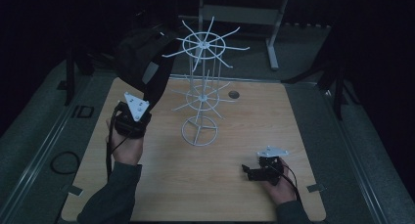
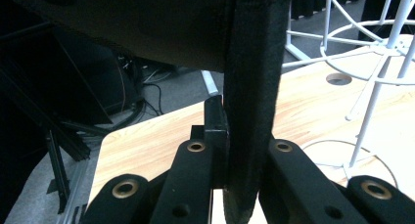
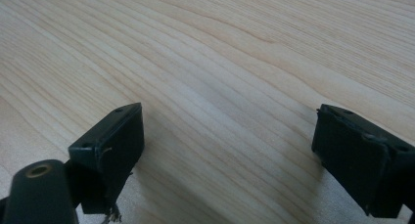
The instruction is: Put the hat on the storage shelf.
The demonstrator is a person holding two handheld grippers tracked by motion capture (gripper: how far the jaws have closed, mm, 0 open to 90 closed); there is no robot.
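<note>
A black bag (image 1: 139, 55) hangs above the table's far left corner, beside the top ring of a white wire rack (image 1: 199, 131) with two tiers of spokes. Its black strap (image 2: 252, 87) runs down between the jaws of my left gripper (image 1: 139, 111), which is shut on it. In the left gripper view the strap fills the gap of the left gripper (image 2: 240, 150), and the bag's body (image 2: 147, 23) looms overhead. Whether the bag rests on a spoke I cannot tell. My right gripper (image 1: 248, 172) lies low near the table's front right, open (image 3: 235, 145) over bare wood.
The rack (image 2: 377, 77) stands mid-table, its spokes reaching out on all sides. A small round hole (image 1: 234, 94) lies in the wooden tabletop (image 1: 254, 131) behind it. A grey stand (image 1: 274, 38) is beyond the far edge. A cable loop (image 1: 63, 161) lies on the floor at left.
</note>
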